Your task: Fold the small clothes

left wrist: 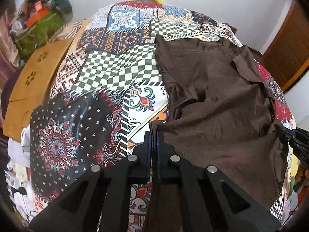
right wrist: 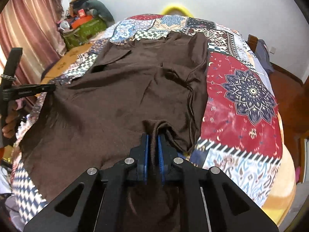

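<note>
A dark brown shirt [left wrist: 212, 89] lies spread on the patchwork bedspread [left wrist: 108, 69]; it also fills the middle of the right wrist view [right wrist: 123, 89]. My left gripper [left wrist: 154, 135] is shut on the shirt's near left hem corner. My right gripper [right wrist: 153, 137] is shut on a bunched fold of the near right hem. Each gripper shows in the other's view: the right one at the right edge [left wrist: 283, 131], the left one at the left edge [right wrist: 53, 87], both pinching the cloth.
The bedspread [right wrist: 241, 96] covers a bed. A wooden board [left wrist: 36, 73] lies along the bed's left side. A green bag with piled items [right wrist: 85, 29] stands at the far left by a pink curtain [right wrist: 32, 31]. A yellow object [right wrist: 176, 9] sits at the far end.
</note>
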`<state>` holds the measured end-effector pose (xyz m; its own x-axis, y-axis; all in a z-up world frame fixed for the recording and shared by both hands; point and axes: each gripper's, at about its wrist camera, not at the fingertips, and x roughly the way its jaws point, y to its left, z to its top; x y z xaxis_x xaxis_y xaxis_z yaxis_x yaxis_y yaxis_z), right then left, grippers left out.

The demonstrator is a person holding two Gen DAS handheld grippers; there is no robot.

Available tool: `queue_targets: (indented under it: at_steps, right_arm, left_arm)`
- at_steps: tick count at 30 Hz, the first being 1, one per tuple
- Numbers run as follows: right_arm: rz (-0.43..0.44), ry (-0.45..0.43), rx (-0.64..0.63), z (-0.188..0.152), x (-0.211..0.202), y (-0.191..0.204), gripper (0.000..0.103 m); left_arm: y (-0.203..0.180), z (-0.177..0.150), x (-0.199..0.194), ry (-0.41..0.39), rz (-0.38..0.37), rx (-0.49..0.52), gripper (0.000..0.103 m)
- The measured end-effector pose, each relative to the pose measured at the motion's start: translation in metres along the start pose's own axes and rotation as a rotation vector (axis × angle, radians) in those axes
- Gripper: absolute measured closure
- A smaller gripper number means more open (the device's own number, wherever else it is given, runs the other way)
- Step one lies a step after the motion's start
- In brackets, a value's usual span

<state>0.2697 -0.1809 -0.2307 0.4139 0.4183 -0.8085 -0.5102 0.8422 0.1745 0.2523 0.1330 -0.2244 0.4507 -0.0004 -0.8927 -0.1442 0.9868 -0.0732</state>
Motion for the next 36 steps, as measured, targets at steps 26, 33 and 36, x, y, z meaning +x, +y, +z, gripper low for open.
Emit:
queue_targets:
  at_steps: [26,33,36]
  right_arm:
    - [-0.015,0.091,0.108,-0.081,-0.037,-0.028,0.057]
    - [0.024,0.072,0.214,-0.088,-0.033,-0.041,0.064]
    - [0.027,0.070,0.198,-0.092,-0.037,-0.036,0.088]
  left_arm:
    - [0.027,-0.126,-0.044,0.093,-0.082,-0.061,0.053]
    - [0.011,-0.131,-0.050,0.058,-0.091,-0.013,0.094]
    - [0.005,-0.130,-0.051,0.048,-0.068,0.016,0.099]
